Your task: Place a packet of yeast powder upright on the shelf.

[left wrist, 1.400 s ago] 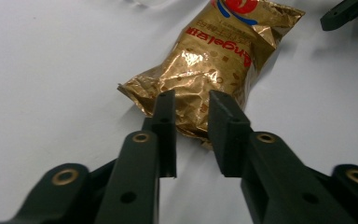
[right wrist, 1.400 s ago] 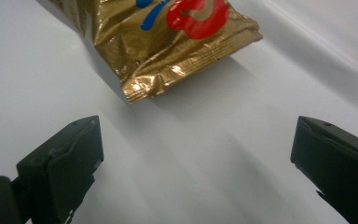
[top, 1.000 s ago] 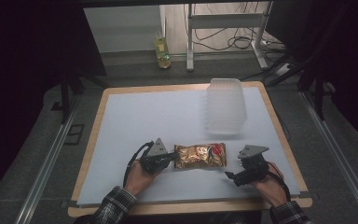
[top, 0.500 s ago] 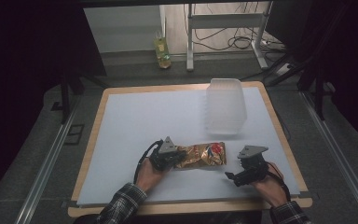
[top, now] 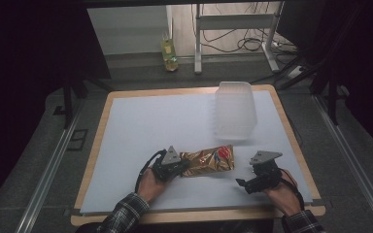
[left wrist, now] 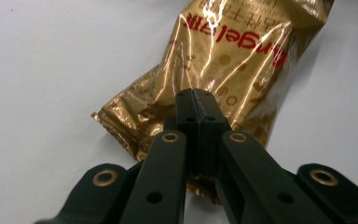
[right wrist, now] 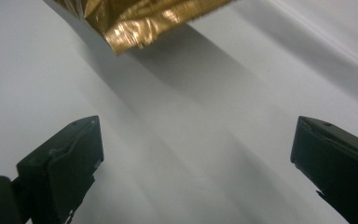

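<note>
Gold foil snack packet lies flat on the white counter, near its front edge, between the two hands. Left gripper meets the packet's left end; in the left gripper view its black jaws stand pressed together over the crimped seam of the packet, so the left gripper is fully closed and pinches the foil at that end. Red lettering on the packet appears upside down in that view. Right gripper rests on the counter just beside the packet's right end, apart from it. In the right gripper view its jaws stand wide apart with bare white counter between them, and a corner of the packet shows at the top, clear of the right gripper. Translucent plastic container sits farther back on the counter, toward its right side, well apart from the packet.
</note>
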Demonstrator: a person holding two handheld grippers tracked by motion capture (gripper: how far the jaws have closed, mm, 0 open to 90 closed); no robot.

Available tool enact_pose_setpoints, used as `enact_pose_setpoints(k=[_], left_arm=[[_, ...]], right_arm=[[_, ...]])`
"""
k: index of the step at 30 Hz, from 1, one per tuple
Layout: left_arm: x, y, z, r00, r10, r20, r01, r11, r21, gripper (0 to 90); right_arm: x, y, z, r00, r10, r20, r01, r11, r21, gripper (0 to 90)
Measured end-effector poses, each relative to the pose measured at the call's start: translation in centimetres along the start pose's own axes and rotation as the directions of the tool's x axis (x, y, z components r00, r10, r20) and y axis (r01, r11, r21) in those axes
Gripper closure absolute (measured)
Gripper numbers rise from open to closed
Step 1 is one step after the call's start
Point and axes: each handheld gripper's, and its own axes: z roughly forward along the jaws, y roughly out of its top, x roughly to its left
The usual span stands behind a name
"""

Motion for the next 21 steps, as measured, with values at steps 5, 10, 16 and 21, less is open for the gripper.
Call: enact_pose_setpoints(k=[5, 10, 16, 21], left_arm=[[-0.1, -0.6, -0.1, 0.9997, 0.004, -0.025, -0.002, 0.9963, 0.086, 89.9], [0.0, -0.6, -0.1, 0.9999, -0.003, -0.013, 0.004, 0.9963, 0.086, 89.9], [0.2, -0.6, -0.1, 0.9999, -0.012, -0.006, 0.013, 0.9960, 0.088, 89.8], [0.3, -0.6, -0.1, 0.9998, -0.018, -0.003, 0.019, 0.9959, 0.088, 89.8]], right_arm=[[0.0, 0.1, -0.1, 0.9998, 0.011, -0.014, -0.011, 1.000, -0.013, 2.6], [-0.1, 0.3, -0.2, 0.9990, 0.023, -0.038, -0.024, 0.999, -0.022, 2.6], [-0.1, 0.8, -0.1, 0.9948, 0.050, -0.088, -0.053, 0.998, -0.026, 2.7], [0.0, 1.4, 0.0, 0.9905, 0.056, -0.126, -0.060, 0.998, -0.029, 2.7]])
